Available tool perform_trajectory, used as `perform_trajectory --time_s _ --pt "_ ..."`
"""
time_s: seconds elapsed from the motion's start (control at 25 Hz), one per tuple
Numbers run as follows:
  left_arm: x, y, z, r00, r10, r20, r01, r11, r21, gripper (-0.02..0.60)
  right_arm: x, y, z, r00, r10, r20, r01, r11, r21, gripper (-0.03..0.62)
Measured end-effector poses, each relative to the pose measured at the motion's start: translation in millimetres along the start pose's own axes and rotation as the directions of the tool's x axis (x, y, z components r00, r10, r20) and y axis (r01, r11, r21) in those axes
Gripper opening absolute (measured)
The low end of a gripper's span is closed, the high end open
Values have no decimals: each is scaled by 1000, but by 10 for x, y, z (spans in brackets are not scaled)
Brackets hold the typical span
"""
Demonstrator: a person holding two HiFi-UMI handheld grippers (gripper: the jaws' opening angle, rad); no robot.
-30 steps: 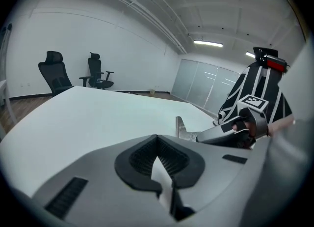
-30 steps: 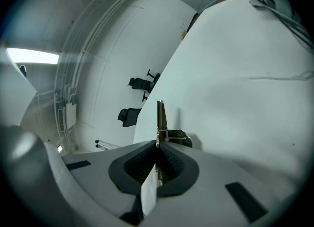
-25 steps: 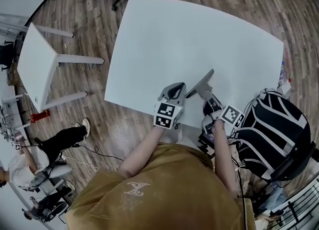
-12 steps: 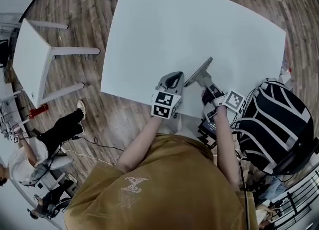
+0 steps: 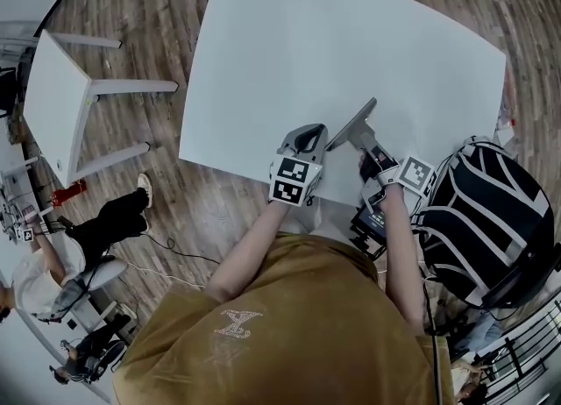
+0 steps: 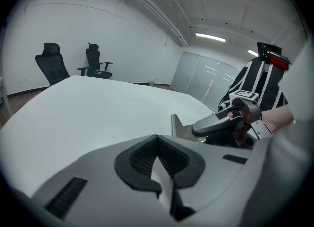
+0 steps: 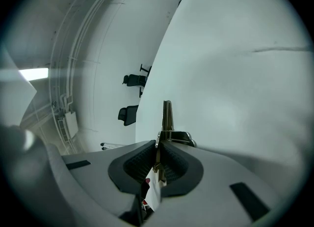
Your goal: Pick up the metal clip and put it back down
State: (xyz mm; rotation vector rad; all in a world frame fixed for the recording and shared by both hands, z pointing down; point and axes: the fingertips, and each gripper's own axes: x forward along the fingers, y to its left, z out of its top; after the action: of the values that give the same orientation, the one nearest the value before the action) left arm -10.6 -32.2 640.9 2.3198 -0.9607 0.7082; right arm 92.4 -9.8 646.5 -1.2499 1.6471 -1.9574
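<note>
A long grey metal clip (image 5: 354, 128) juts out over the white table (image 5: 351, 44) close to its near edge, and my right gripper (image 5: 358, 151) is shut on its handle end. In the right gripper view the clip (image 7: 167, 115) stands edge-on between the shut pads of that gripper (image 7: 159, 141). My left gripper (image 5: 307, 137) sits just left of the clip, shut with nothing in it. From the left gripper view, whose own gripper (image 6: 157, 137) is in the foreground, the clip's flat end (image 6: 180, 127) and the right gripper (image 6: 218, 123) lie to the right.
A black-and-white striped backpack (image 5: 491, 219) stands at the table's right near corner. A small white side table (image 5: 53, 105) is on the wooden floor to the left, and a seated person (image 5: 96, 250) is below it. Two office chairs (image 6: 51, 63) stand beyond the table's far side.
Both grippers and the clip keep nearly the same pose by the near edge; only the head view has shifted slightly.
</note>
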Motion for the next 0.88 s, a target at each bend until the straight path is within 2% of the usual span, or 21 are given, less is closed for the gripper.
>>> perform_trajectory --time_s 0.32,0.88 --pt "-4 -24 80 999 -28 32 28 999 -17 8 24 1 -36 1000 -12 -5 12 998 -66 21" --pt "-22 47 118 1000 -16 16 16 1000 -24 8 -31 -3 -78 999 -45 -8 44 997 -64 28"
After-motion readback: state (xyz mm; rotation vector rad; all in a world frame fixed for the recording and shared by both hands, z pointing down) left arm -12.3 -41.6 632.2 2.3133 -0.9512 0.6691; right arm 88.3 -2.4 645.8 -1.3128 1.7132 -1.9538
